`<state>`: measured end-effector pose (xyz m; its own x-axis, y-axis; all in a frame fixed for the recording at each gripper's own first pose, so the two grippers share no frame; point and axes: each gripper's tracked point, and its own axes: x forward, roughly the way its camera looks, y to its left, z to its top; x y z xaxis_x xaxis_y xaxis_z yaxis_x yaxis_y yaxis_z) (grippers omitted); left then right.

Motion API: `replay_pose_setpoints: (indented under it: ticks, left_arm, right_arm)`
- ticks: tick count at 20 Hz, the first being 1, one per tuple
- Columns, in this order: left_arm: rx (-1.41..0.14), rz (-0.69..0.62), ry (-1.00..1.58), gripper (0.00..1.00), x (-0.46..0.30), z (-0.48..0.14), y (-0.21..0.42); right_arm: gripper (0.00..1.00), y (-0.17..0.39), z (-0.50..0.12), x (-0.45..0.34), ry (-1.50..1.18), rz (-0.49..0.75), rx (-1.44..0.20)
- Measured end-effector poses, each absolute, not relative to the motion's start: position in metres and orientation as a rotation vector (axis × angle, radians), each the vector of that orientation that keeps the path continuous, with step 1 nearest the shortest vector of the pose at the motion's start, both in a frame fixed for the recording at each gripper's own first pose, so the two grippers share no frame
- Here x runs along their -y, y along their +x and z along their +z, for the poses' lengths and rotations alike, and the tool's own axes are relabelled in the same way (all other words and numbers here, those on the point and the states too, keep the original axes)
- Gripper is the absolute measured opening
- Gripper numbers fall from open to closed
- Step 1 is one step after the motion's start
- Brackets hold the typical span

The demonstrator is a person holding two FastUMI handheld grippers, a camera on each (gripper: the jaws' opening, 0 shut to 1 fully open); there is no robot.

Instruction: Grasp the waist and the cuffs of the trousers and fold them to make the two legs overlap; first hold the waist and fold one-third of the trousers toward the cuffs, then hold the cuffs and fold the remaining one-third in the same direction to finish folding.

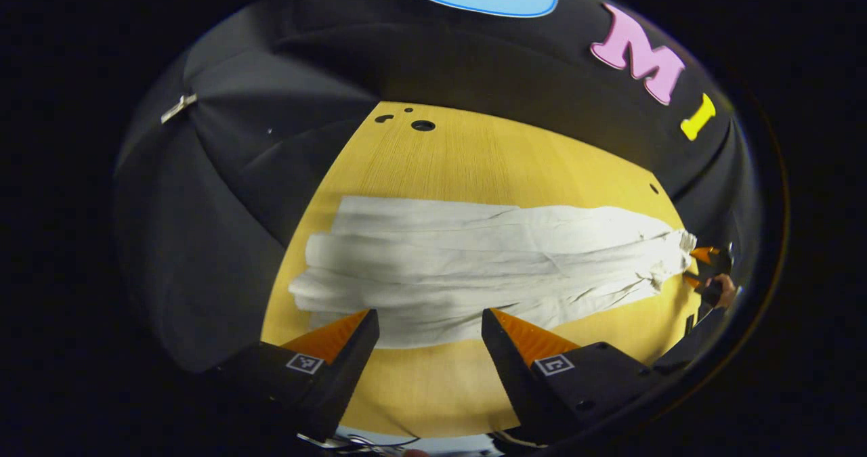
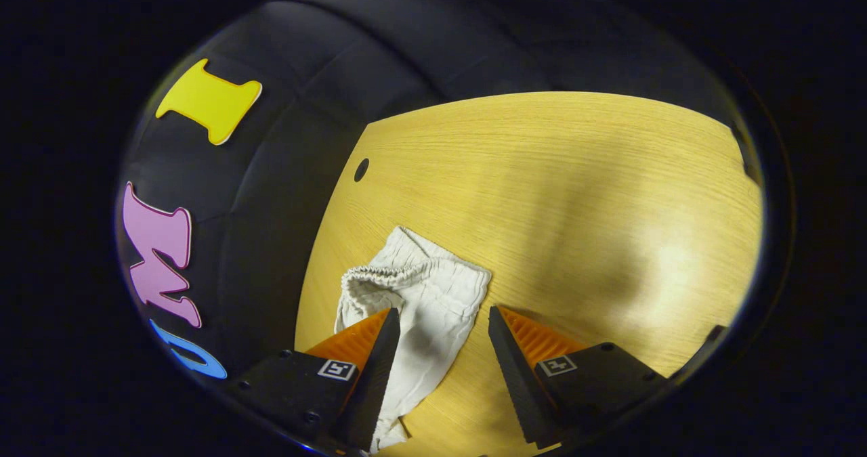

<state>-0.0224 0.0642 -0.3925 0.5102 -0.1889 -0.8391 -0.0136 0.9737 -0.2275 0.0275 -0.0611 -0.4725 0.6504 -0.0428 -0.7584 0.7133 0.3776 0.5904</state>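
White trousers (image 1: 488, 267) lie flat and lengthwise across the yellow wooden table (image 1: 474, 159), cuffs to the left and waist to the right in the left gripper view. My left gripper (image 1: 430, 318) stands open over the near edge of the legs, holding nothing. Farther off, the right gripper (image 1: 701, 267) sits at the waist end. In the right gripper view, the elastic waistband (image 2: 396, 274) lies bunched just ahead, and my right gripper (image 2: 443, 311) is open with waist cloth (image 2: 440, 308) lying between its fingers; neither finger presses on it.
The table has small round holes (image 1: 423, 125) near its far edge, one hole (image 2: 361, 169) showing beyond the waist. Black cloth walls (image 1: 271, 105) surround the table on the far side. A hand (image 1: 725, 289) holds the right gripper. Bare tabletop (image 2: 576, 193) stretches beyond the waist.
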Motion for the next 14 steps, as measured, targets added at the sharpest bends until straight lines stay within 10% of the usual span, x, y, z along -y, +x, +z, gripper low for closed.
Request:
replay_pose_setpoints:
  ticks: [6, 7, 9, 14]
  left_arm:
    - [-1.052, -0.031, -0.435, 0.97, -0.055, -0.405, -0.043]
    - [-1.053, -0.019, -0.479, 0.97, -0.051, -0.409, -0.045]
    - [-1.062, 0.019, -0.572, 0.97, -0.047, -0.412, -0.049]
    - [-1.039, 0.173, -0.927, 0.97, -0.047, -0.428, -0.044]
  right_arm:
    - [0.80, 0.031, -0.485, 0.053, 1.138, -0.616, -0.703]
    - [0.43, 0.023, -0.489, 0.048, 1.143, -0.618, -0.731]
    - [0.18, 0.022, -0.494, 0.050, 1.156, -0.635, -0.741]
    - [0.09, 0.025, -0.495, 0.048, 1.161, -0.624, -0.749]
